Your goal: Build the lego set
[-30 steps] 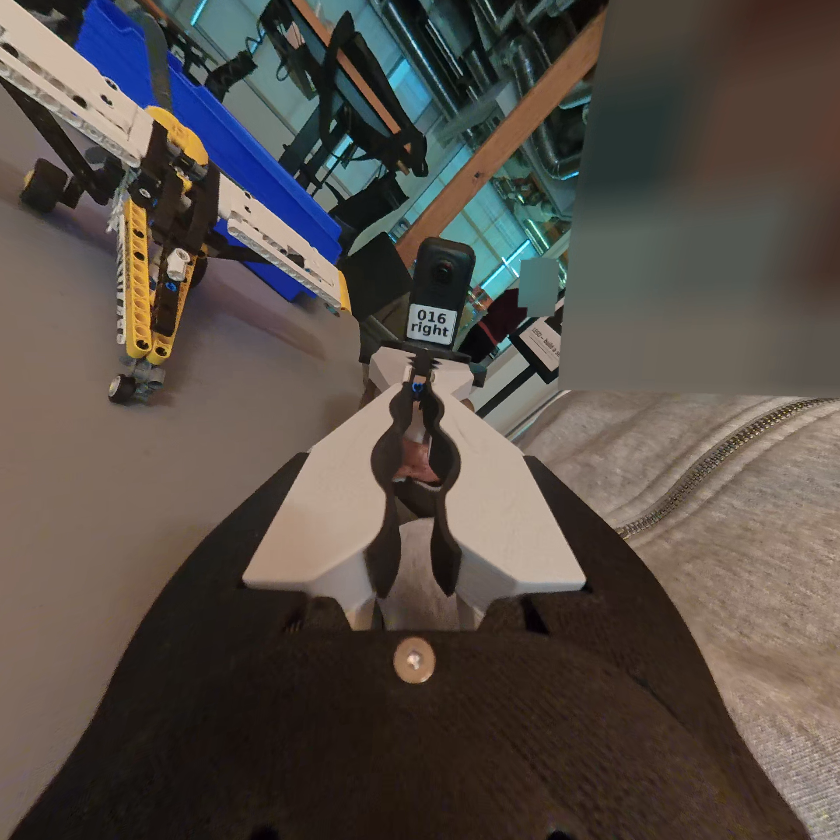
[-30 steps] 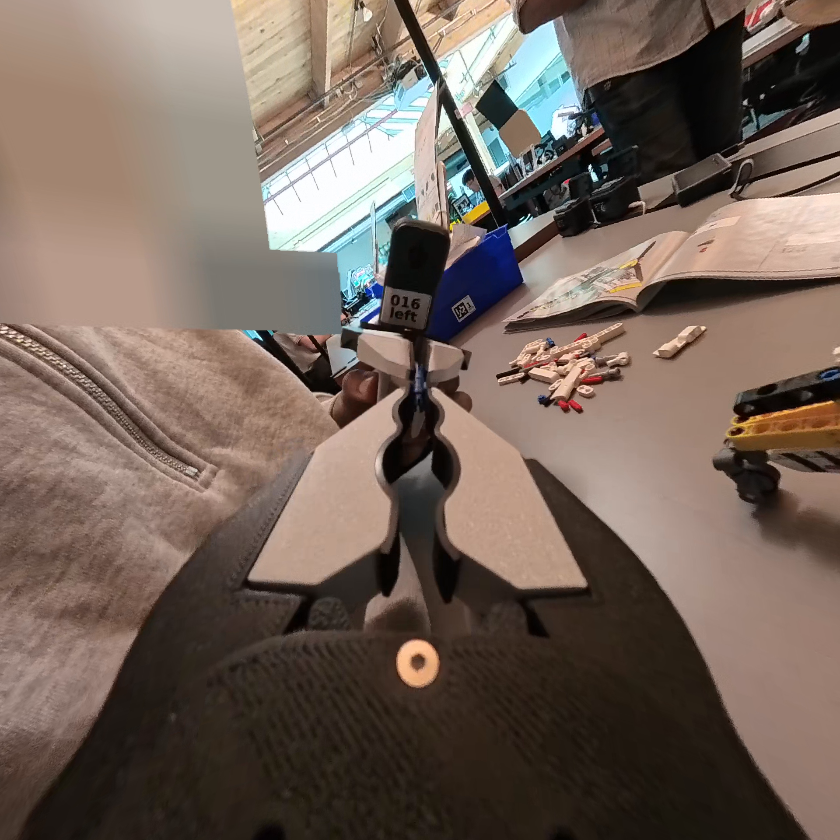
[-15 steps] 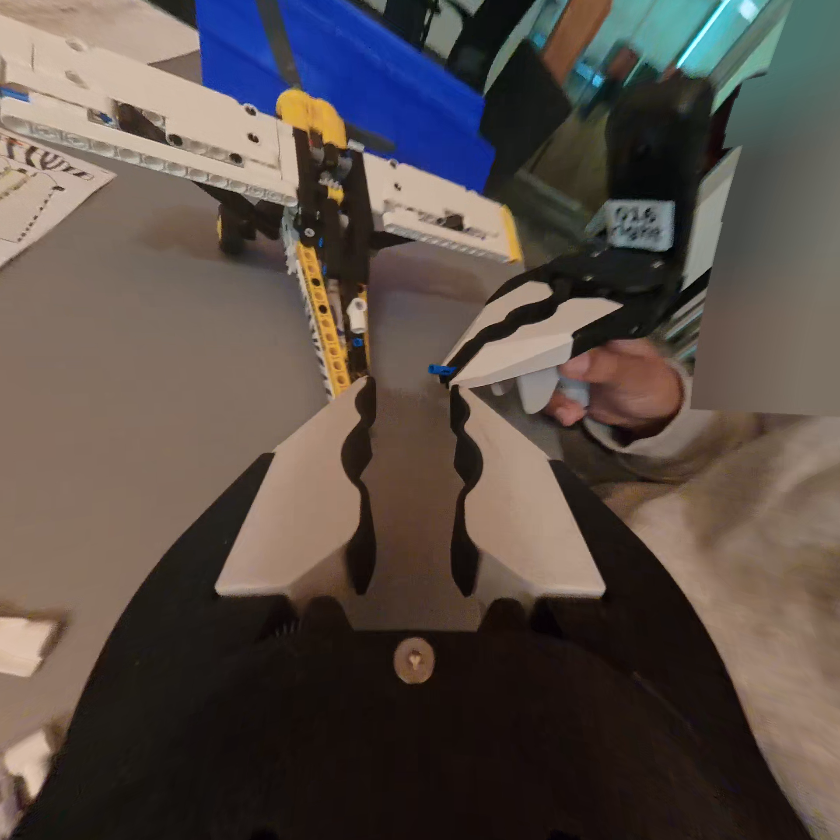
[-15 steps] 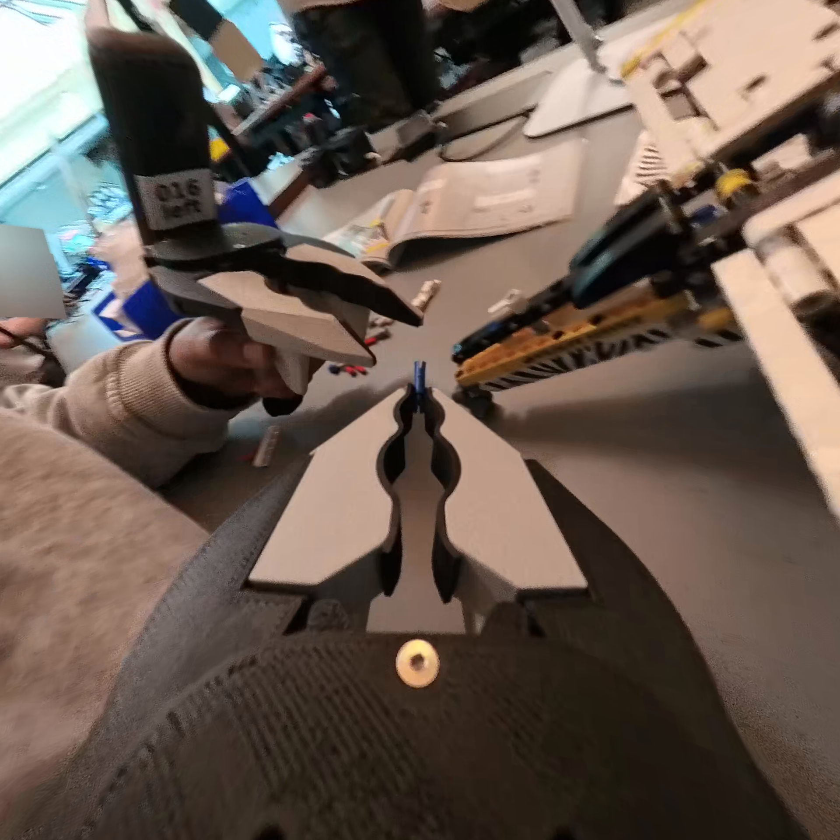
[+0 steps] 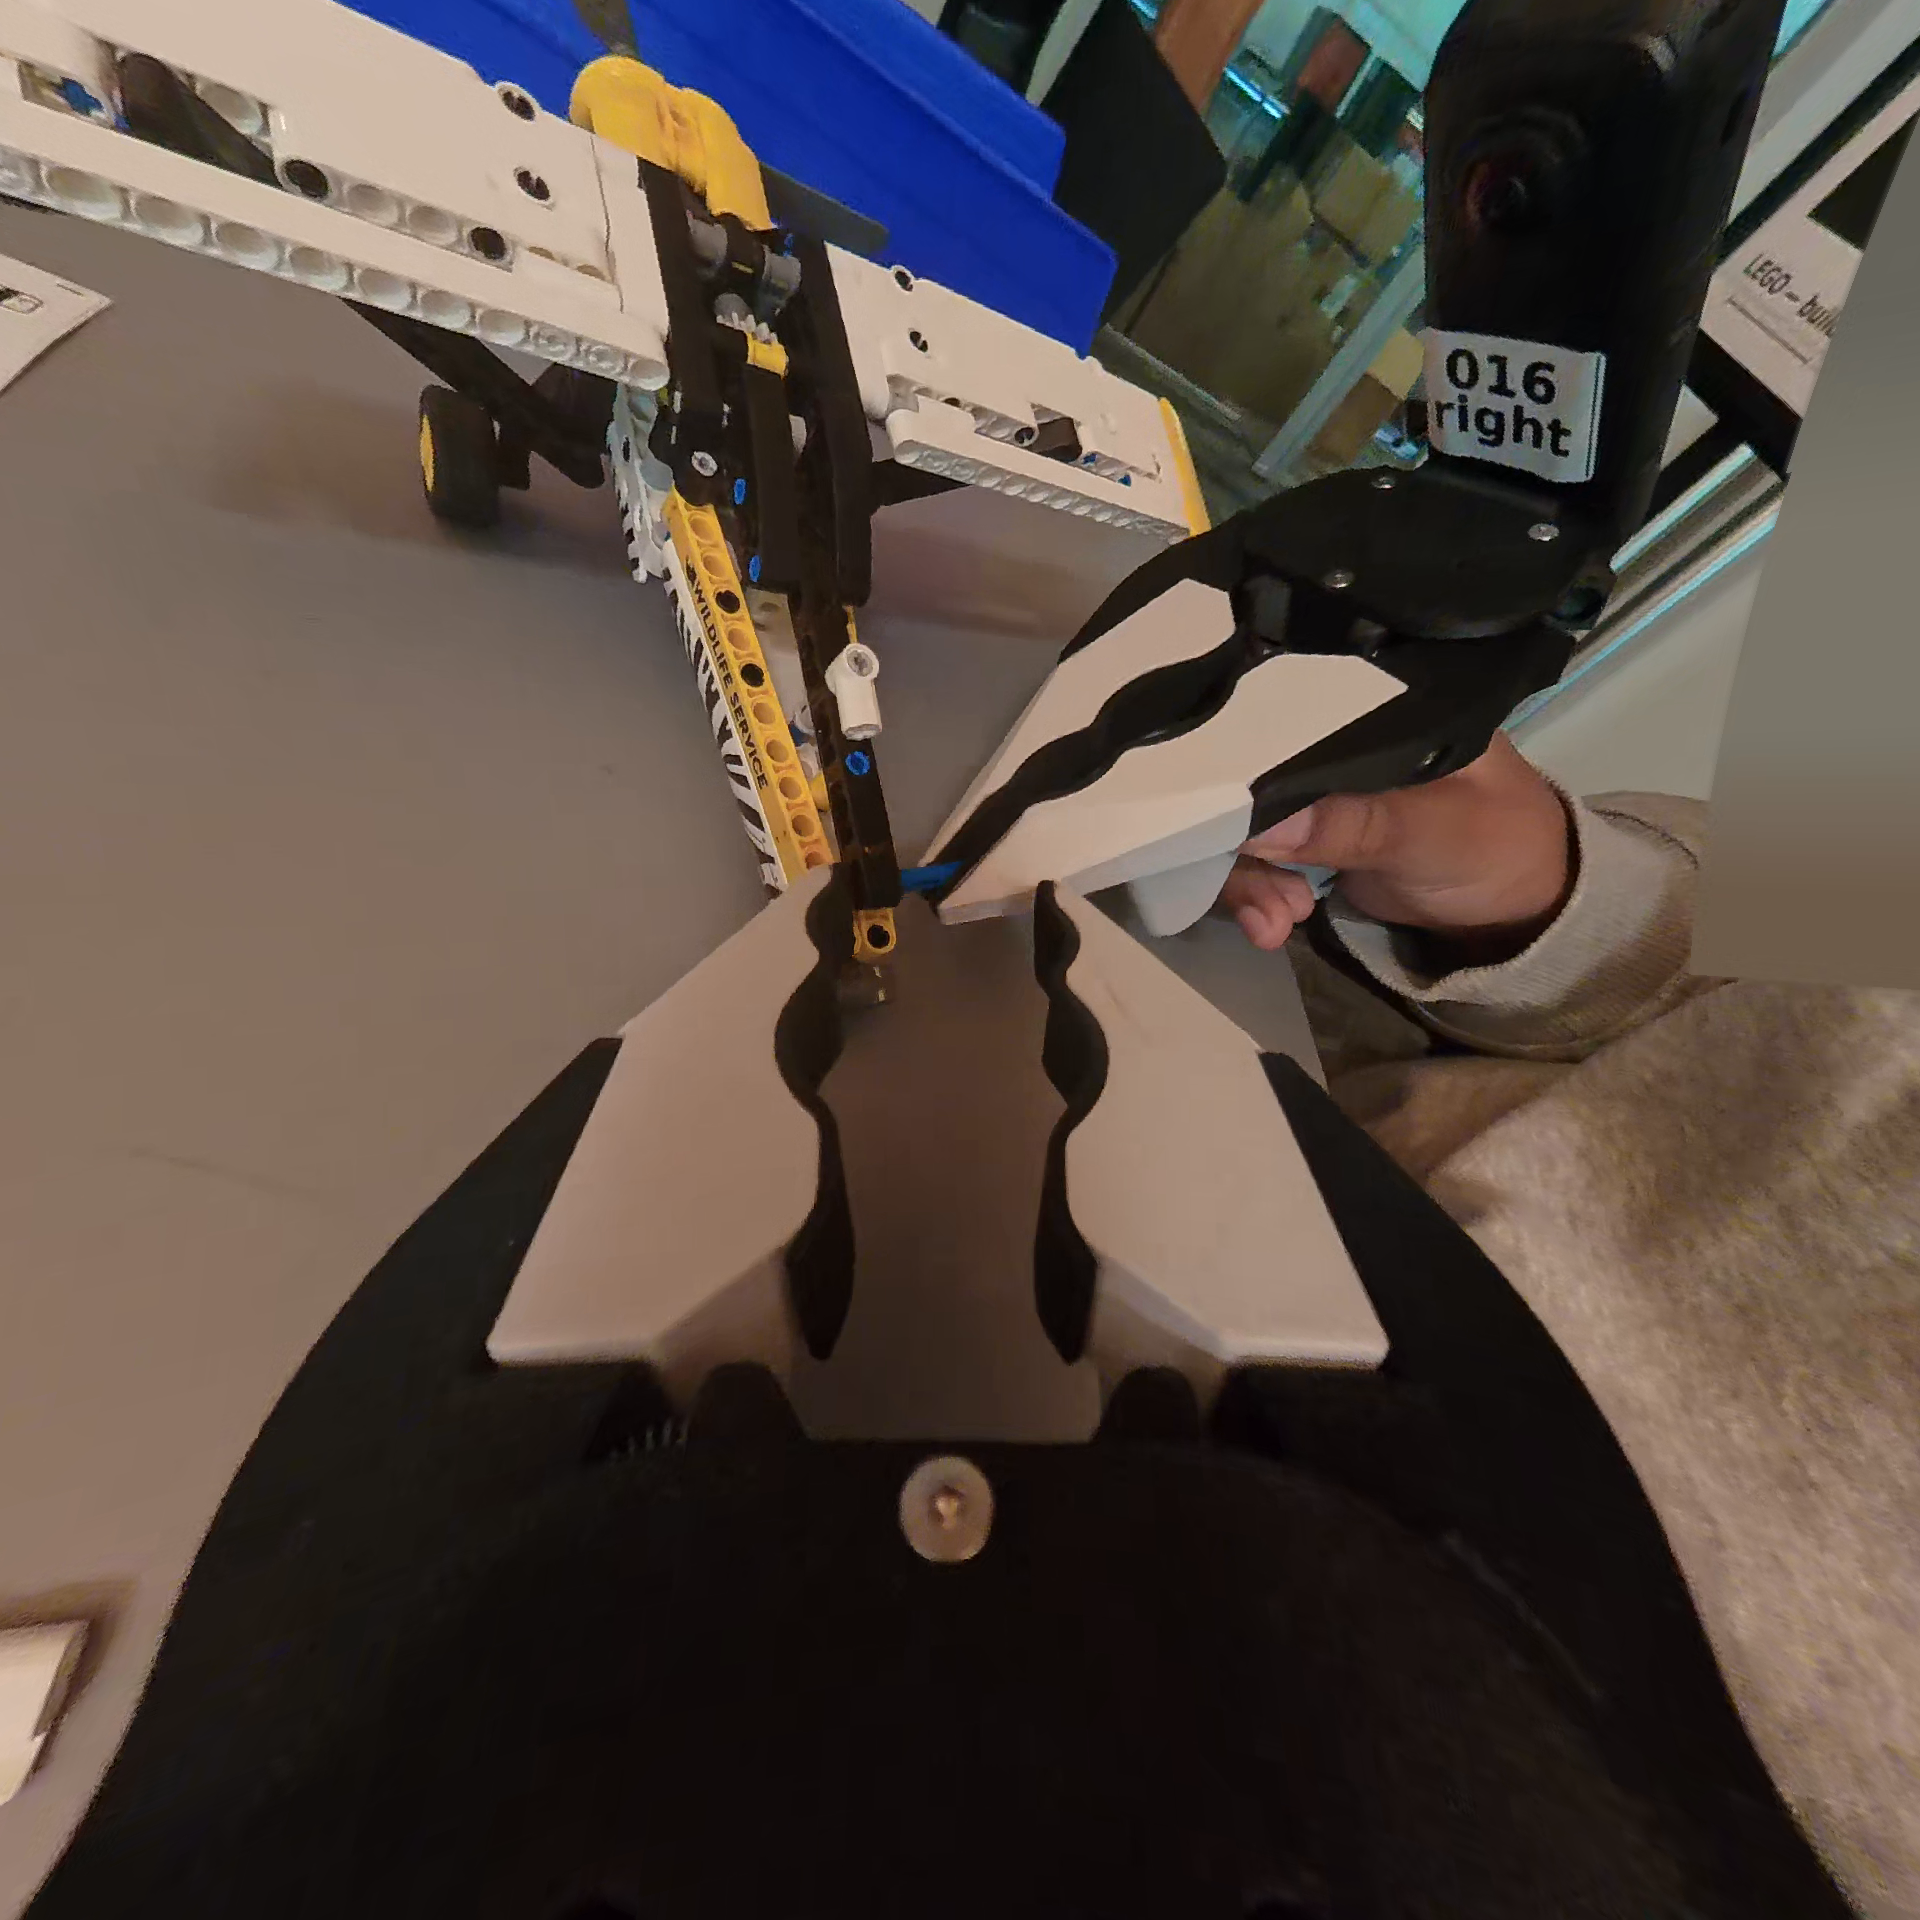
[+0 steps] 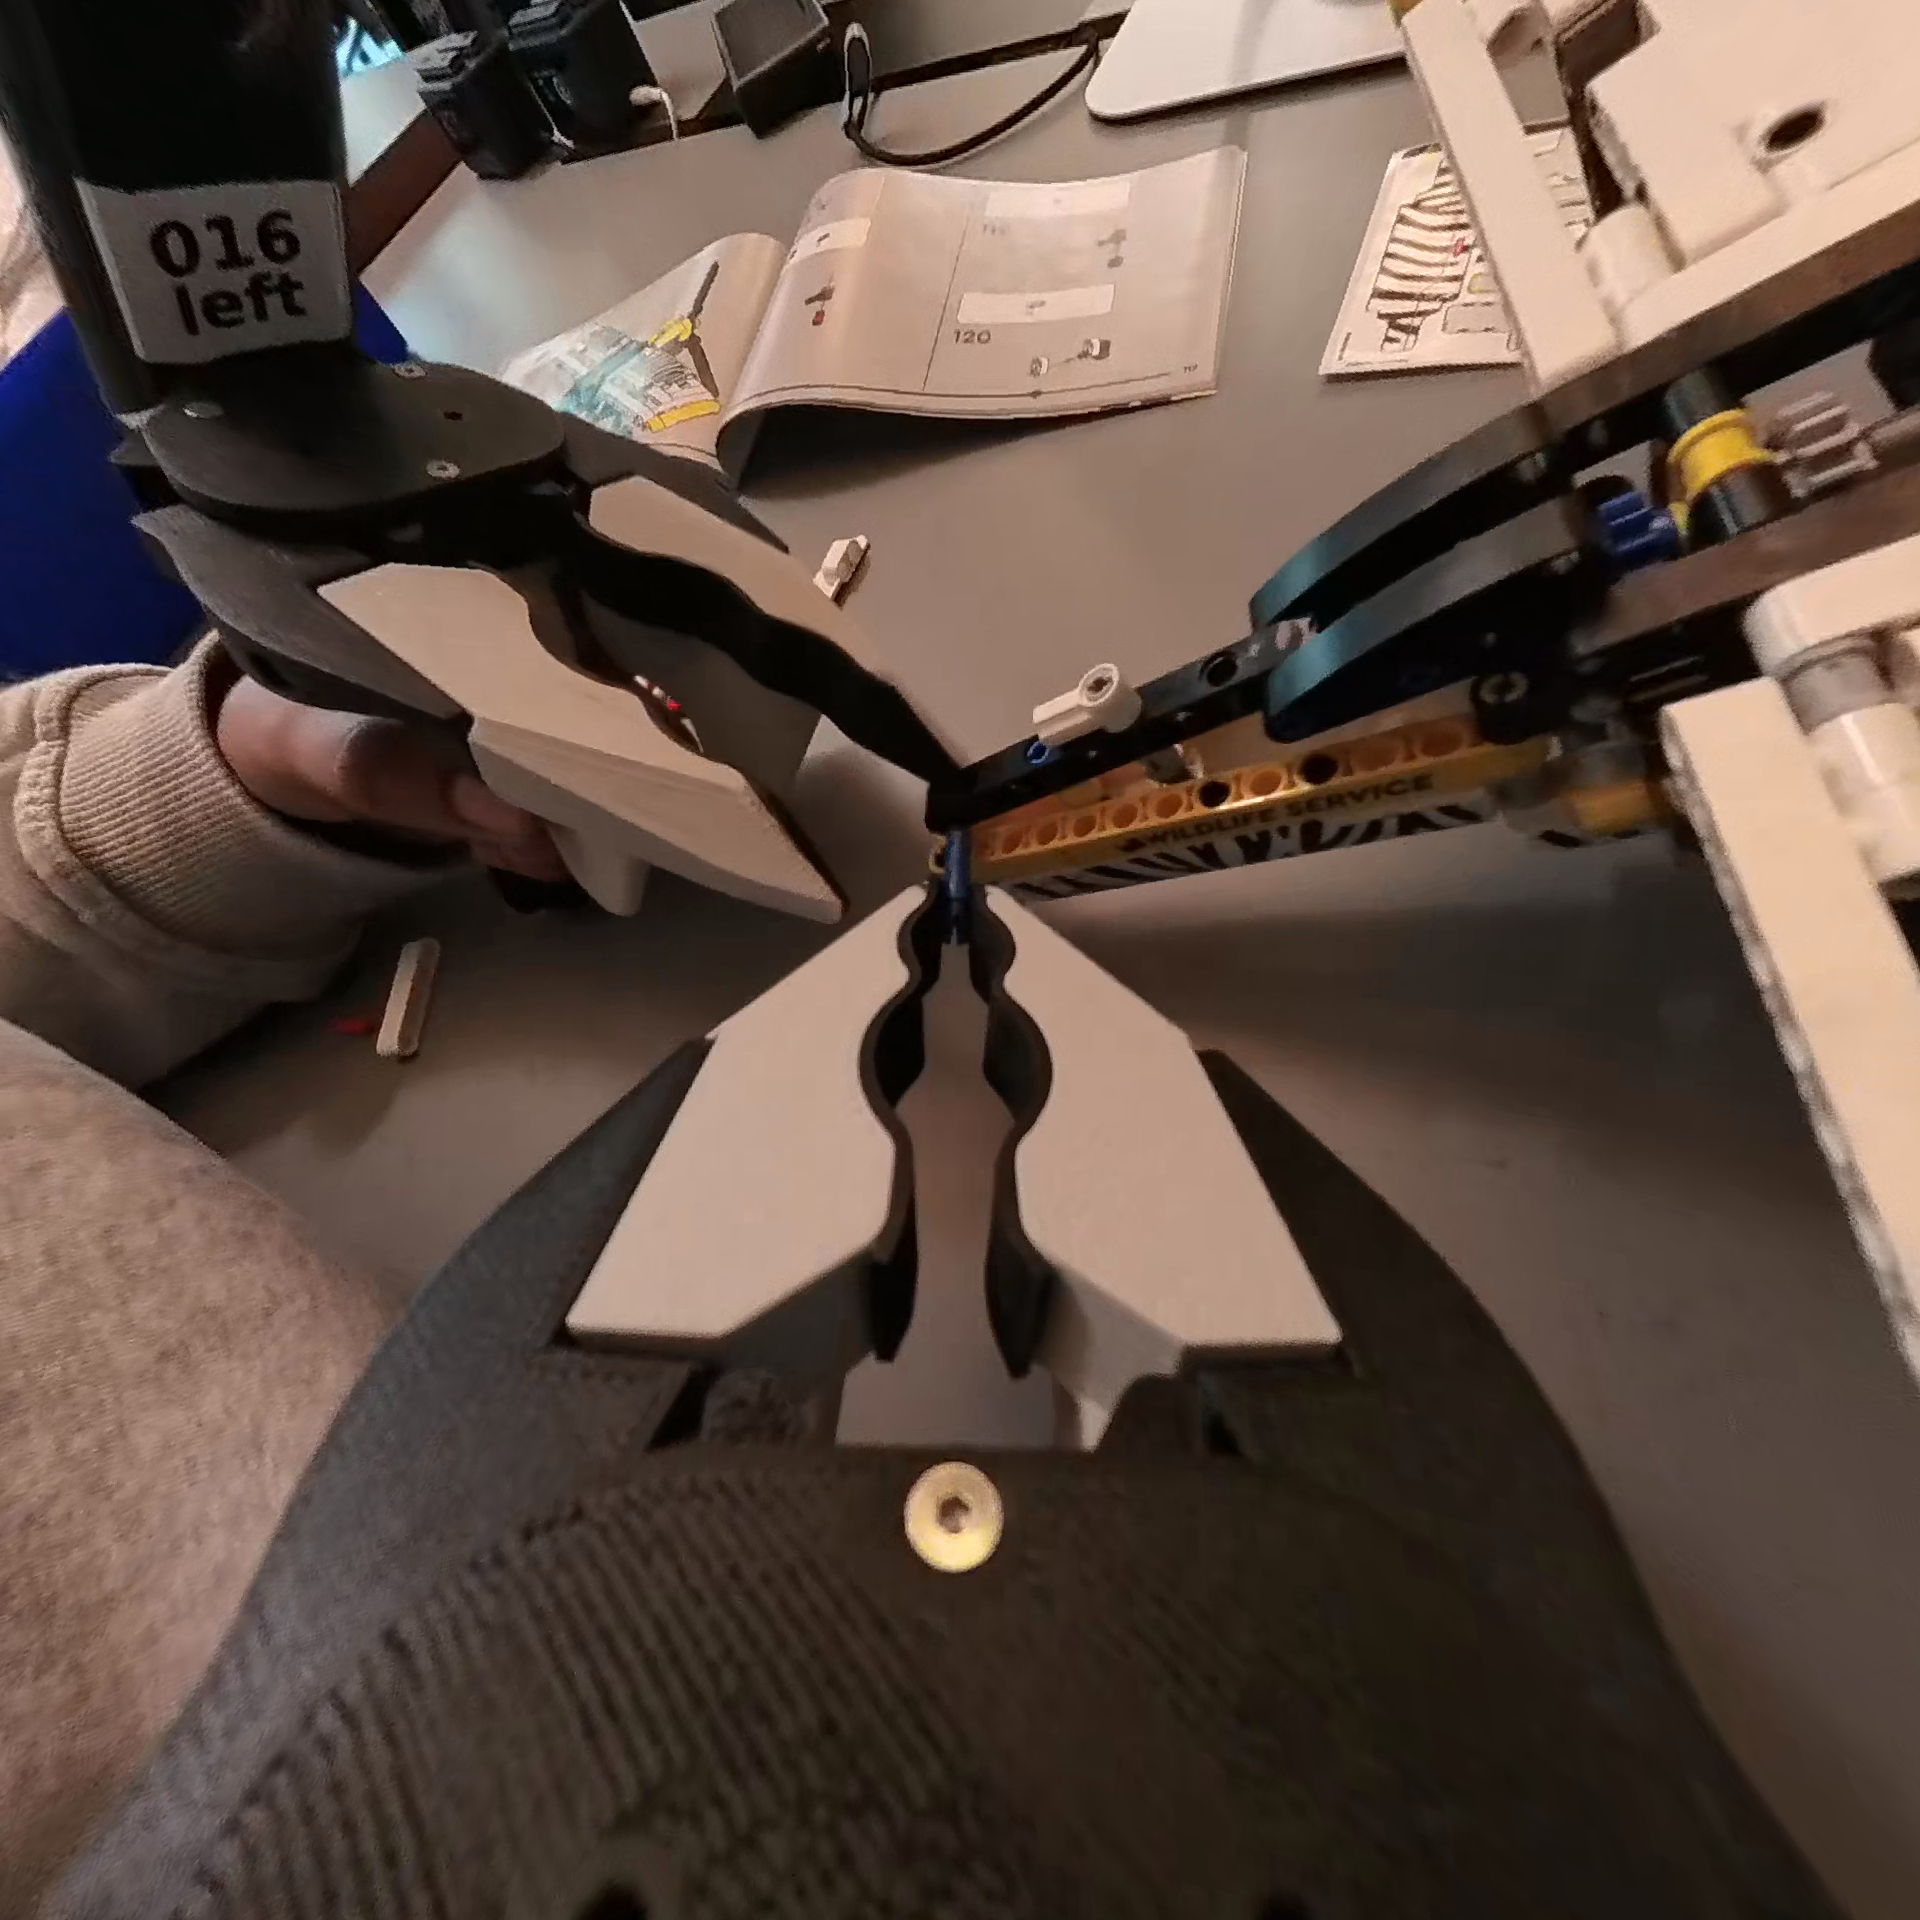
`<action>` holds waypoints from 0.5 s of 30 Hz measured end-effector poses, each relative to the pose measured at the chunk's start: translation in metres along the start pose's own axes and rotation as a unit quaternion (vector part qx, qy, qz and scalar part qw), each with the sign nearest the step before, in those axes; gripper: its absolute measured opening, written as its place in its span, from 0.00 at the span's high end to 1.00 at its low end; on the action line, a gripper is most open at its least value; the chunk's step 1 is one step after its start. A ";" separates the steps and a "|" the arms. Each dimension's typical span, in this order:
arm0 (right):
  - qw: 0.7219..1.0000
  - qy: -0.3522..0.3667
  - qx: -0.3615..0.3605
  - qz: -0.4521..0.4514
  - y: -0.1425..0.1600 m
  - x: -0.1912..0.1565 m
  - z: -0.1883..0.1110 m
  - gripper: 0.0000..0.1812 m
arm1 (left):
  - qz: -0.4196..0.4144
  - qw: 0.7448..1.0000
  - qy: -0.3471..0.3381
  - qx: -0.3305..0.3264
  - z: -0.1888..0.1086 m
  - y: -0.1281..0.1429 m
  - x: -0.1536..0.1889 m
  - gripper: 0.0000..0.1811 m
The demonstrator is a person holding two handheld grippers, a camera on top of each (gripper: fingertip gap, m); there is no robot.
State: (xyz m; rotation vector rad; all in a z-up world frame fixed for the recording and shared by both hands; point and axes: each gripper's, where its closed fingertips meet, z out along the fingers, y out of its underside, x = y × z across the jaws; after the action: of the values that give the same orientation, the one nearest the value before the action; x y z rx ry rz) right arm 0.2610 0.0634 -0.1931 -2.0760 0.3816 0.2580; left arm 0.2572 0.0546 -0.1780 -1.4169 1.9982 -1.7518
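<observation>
The lego plane model (image 5: 582, 260) has white wings and a tail of a yellow beam (image 5: 748, 675) and a black beam (image 5: 868, 821). My left gripper (image 5: 935, 904) is open, and the tail's end lies between its fingers, against the left one. My right gripper (image 6: 954, 920) is shut on a small blue pin (image 6: 954, 883), whose tip is at the end of the black beam (image 6: 1101, 753). The pin (image 5: 923, 878) and the right gripper (image 5: 945, 899) also show in the left wrist view. The left gripper (image 6: 883, 842) also shows in the right wrist view.
A blue bin (image 5: 883, 135) stands behind the model. An open instruction booklet (image 6: 987, 291) and a sticker sheet (image 6: 1423, 281) lie farther back. Loose white pieces (image 6: 842, 566) (image 6: 407, 997) lie on the grey table (image 5: 312, 831). The person's grey sleeve (image 5: 1558, 935) is at the right. My left and right fingertips are right by each other.
The grippers were tip to tip on the blue pin by the person's chest. The left one opened and let go. Both moved to the model's tail, and the right one brought the pin.
</observation>
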 end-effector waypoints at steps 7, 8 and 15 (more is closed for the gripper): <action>1.000 -0.001 -0.010 0.008 0.001 0.001 0.003 0.99 | 0.011 1.000 -0.005 -0.003 -0.001 0.002 0.000 0.80; 1.000 -0.004 -0.008 0.011 0.001 0.001 0.003 0.99 | 0.012 1.000 -0.006 -0.002 -0.001 0.002 0.000 0.80; 1.000 -0.010 0.003 0.009 -0.002 -0.003 0.002 0.99 | 0.014 1.000 -0.006 -0.002 -0.001 0.002 0.001 0.79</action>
State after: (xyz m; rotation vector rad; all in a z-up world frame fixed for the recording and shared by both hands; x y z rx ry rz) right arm 0.2593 0.0664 -0.1918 -2.0637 0.3876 0.2874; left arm 0.2550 0.0538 -0.1789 -1.3892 2.0062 -1.7258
